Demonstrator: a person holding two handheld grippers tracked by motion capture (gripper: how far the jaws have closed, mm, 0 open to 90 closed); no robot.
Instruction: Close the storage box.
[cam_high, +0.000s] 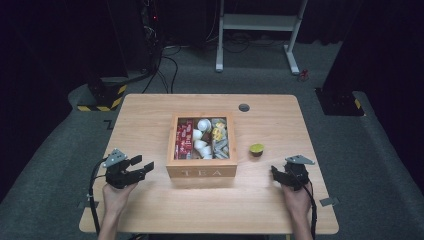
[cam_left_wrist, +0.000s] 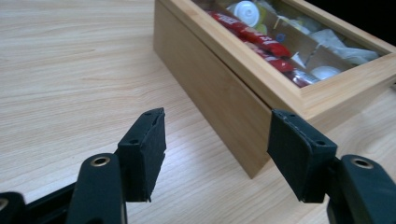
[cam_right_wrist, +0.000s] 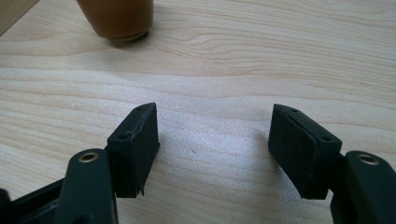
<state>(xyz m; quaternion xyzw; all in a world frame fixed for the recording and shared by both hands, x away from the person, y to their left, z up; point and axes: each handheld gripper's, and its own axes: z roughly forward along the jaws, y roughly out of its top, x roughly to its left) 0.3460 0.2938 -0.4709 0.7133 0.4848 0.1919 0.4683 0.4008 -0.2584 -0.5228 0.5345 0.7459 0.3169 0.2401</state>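
Note:
A wooden box marked TEA stands at the middle of the table, holding red sachets, white capsules and yellowish packets. To its right a small brown capsule with a yellow-green top sits on the table. My left gripper rests open on the table left of the box's front corner, pointing at it, with nothing between its jaws. In the left gripper view the box corner lies just past the open gripper. My right gripper is open and empty, near the capsule.
A round grey cable port is set in the table behind the box. The light wooden table top has bare room on both sides of the box. A white desk frame and black cables stand on the floor beyond.

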